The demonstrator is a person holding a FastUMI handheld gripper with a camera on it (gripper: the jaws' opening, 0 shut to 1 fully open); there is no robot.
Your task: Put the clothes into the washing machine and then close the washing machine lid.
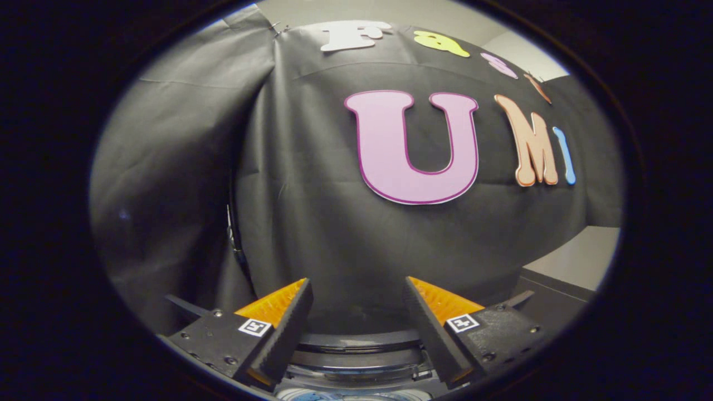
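My gripper [356, 289] is open, its two fingers spread wide with nothing between them. It points at the black cloth wall of the booth. Low down between the fingers shows the curved dark rim of the washing machine [356, 341], with a pale ringed part under it. Whether the lid is up or down cannot be told from here. No clothes are in sight.
The black cloth wall [334, 234] hangs close ahead, with a fold and a seam on the left side. A dark flat ledge [551, 303] and a pale grey surface [579, 259] lie beyond the right finger.
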